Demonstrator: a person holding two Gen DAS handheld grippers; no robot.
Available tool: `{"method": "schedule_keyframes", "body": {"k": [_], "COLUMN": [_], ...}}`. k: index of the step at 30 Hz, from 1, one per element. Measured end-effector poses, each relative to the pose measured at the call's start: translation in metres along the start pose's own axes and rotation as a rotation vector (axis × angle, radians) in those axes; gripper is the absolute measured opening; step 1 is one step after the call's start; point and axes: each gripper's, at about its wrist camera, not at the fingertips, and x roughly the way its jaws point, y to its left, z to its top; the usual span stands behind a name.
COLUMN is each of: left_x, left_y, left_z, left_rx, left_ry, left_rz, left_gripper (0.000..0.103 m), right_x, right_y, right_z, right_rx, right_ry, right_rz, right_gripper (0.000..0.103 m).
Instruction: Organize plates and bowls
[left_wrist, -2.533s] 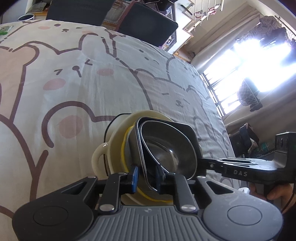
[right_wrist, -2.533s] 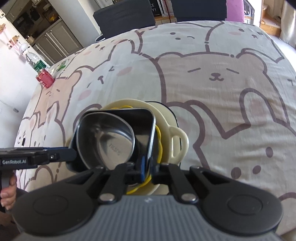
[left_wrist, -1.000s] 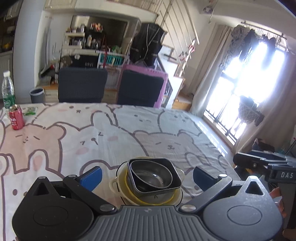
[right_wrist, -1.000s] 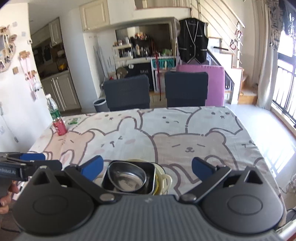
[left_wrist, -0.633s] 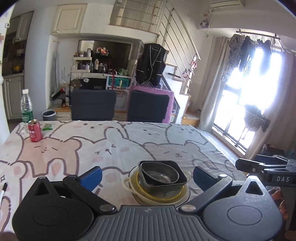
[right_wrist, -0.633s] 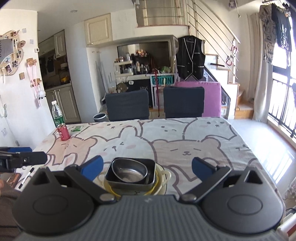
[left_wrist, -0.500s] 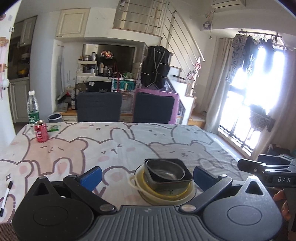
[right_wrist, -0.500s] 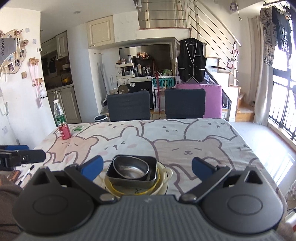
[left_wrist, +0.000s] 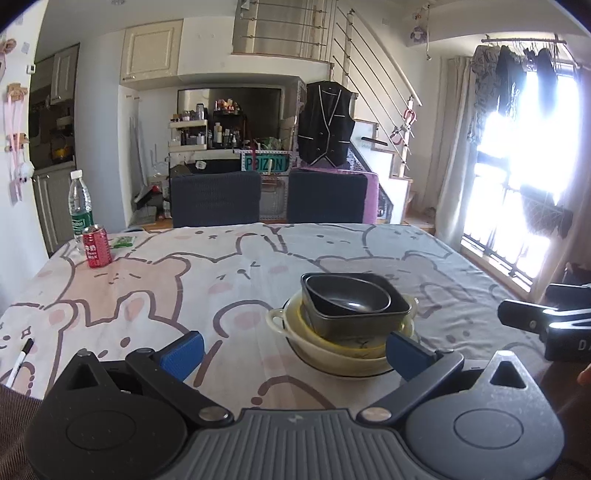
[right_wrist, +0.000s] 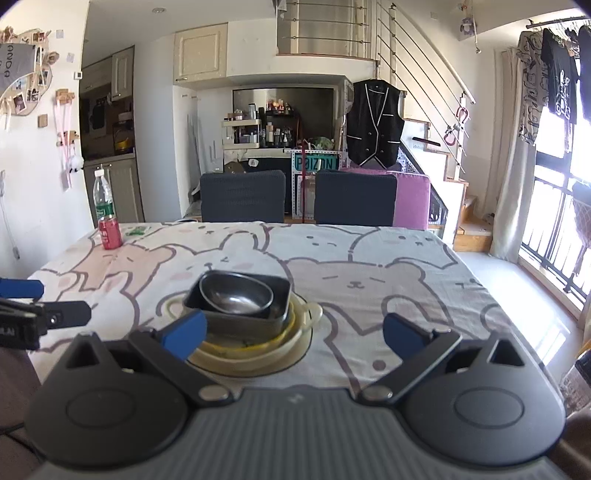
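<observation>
Two grippers, both with jaws spread wide and holding nothing. Far left of table: clear water bottle (left_wrist: 78, 210) with green label, text unreadable; red soda can (left_wrist: 96, 246) just beside it, white lettering too small to read. Black marker pen (left_wrist: 21, 355) near the left table edge. Teal sign (left_wrist: 265, 163) behind the chairs reads "POIZON". Left gripper (left_wrist: 293, 350) body bears partial "AI" in the right wrist view; right gripper (right_wrist: 293, 334) shows partial "D" in the left wrist view.

Stack (left_wrist: 345, 325) sits on the bear-print tablecloth (left_wrist: 221, 280), ahead of both grippers, touching neither. From left wrist view it lies toward the right fingertip; from right wrist view it is toward the left fingertip.

Stack bottom to top: flat round plate (right_wrist: 301, 350); cream glossy bowl (left_wrist: 291, 330) with small loop handles; yellow rim (right_wrist: 258, 345) inside it; dark square dish (left_wrist: 384, 314) with rounded corners; shiny oval steel bowl (right_wrist: 236, 295) nested on top. Fingertips carry blue pads (left_wrist: 183, 350).
</observation>
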Motion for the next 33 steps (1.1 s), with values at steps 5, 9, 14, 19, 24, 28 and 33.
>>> {"method": "schedule_keyframes", "body": {"k": [5,9,14,19,24,28,33], "left_x": [0.000,0.004,0.005,0.003,0.002,-0.001,-0.002], "left_y": [-0.006,-0.006,0.000,0.004,0.004,0.004,0.004], "left_z": [-0.004,-0.008,-0.010,-0.011,-0.011,-0.011,-0.011], "left_rx": [0.039,0.035,0.011,-0.006,-0.005,-0.005,-0.005], "left_ry": [-0.019,0.004,0.014,0.014,0.010,0.004,0.002], "left_rz": [0.014,0.015,0.024,0.023,0.025,0.026,0.027], "left_gripper": [0.103,0.103,0.103,0.103,0.103,0.103,0.103], "right_x": [0.002,0.006,0.012,0.012,0.011,0.011,0.012], "right_y": [0.000,0.000,-0.005,-0.002,0.001,0.002,0.002], "right_z": [-0.013,-0.018,-0.019,-0.021,-0.021,-0.021,-0.022], "right_rx": [0.004,0.007,0.030,0.017,0.011,0.007,0.001], "right_ry": [0.014,0.020,0.024,0.015,0.009,0.009,0.006], "right_rz": [-0.004,-0.018,-0.019,-0.027,-0.028,-0.029,-0.031], "right_gripper": [0.103,0.103,0.103,0.103,0.103,0.103,0.103]}}
